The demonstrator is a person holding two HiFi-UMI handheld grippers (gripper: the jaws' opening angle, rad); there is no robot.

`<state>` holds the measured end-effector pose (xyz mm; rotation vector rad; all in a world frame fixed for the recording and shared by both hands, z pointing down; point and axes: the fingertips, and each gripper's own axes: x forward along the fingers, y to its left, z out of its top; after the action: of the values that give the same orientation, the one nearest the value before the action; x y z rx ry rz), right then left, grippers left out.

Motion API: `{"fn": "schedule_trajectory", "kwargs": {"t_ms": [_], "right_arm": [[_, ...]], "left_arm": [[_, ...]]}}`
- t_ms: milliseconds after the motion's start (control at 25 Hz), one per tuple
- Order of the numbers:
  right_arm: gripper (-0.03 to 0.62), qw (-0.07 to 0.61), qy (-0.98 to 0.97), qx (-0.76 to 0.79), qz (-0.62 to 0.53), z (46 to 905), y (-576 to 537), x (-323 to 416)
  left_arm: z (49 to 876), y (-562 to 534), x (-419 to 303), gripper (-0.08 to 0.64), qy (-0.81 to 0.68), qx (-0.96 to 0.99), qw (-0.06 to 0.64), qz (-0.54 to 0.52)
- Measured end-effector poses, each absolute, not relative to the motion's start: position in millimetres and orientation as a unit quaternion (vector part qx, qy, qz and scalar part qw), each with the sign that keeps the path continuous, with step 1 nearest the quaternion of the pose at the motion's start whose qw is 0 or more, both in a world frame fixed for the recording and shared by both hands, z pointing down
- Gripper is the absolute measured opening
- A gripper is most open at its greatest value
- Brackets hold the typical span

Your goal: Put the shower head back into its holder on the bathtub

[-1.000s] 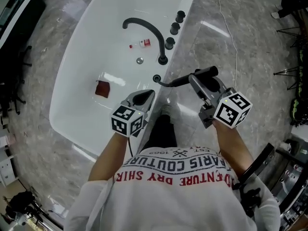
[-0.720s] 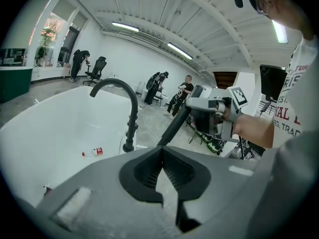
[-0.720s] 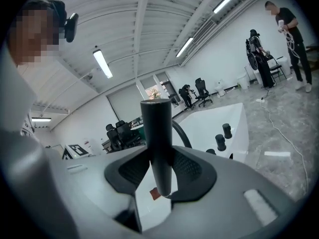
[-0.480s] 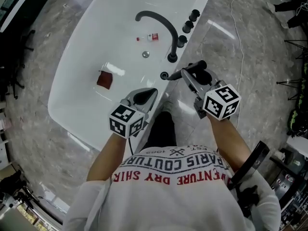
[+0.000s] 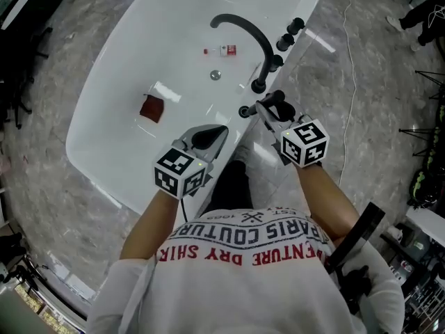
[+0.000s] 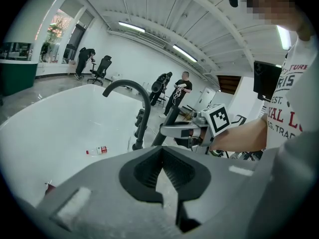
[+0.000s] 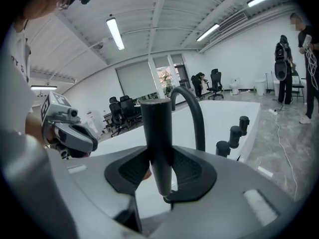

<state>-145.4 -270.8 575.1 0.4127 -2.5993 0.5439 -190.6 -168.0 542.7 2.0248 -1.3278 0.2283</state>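
1. Lower now than a second ago, the right gripper (image 5: 270, 111) clamps the black shower head (image 5: 277, 101), whose end is close to the holder (image 5: 245, 111).
2. Beside it, the left gripper (image 5: 207, 138) is closed and empty over the bathtub (image 5: 104, 117) rim.
3. Just beyond stands the faucet (image 5: 243, 26); the tub holds a red object (image 5: 151, 108) and a small bottle (image 5: 224, 50).

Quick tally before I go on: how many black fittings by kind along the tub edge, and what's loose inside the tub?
Knobs: 3
Spout: 1
Shower head, in the right gripper: 1
Holder: 1
Bottle: 1
Red item: 1
Total: 8
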Motion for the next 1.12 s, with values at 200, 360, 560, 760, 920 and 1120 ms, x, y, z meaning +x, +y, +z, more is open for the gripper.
{"fn": "schedule_trajectory", "kwargs": {"t_ms": [200, 360, 560, 760, 920, 1120], "right_arm": [[0.135, 0.258, -0.938, 0.146, 0.179, 606, -266, -156], [0.135, 0.272, -0.937, 0.143, 0.168, 624, -263, -159], [0.135, 0.275, -0.941, 0.129, 0.152, 631, -257, -164], [0.137, 0.278, -0.945, 0.111, 0.128, 628, -248, -171], [0.137, 0.293, -0.943, 0.103, 0.123, 633, -242, -173], [0.137, 0.31, -0.939, 0.099, 0.114, 649, -235, -168]], "left_arm": [[545, -162, -199, 0.0, -0.519, 0.774, 0.353, 0.086], [549, -155, -204, 0.0, -0.524, 0.768, 0.356, 0.088], [554, -150, -210, 0.001, -0.533, 0.761, 0.359, 0.087], [554, -145, -211, 0.0, -0.539, 0.756, 0.362, 0.08], [554, -141, -214, 0.0, -0.542, 0.752, 0.367, 0.079], [556, -136, -218, 0.002, -0.547, 0.747, 0.37, 0.076]]}}
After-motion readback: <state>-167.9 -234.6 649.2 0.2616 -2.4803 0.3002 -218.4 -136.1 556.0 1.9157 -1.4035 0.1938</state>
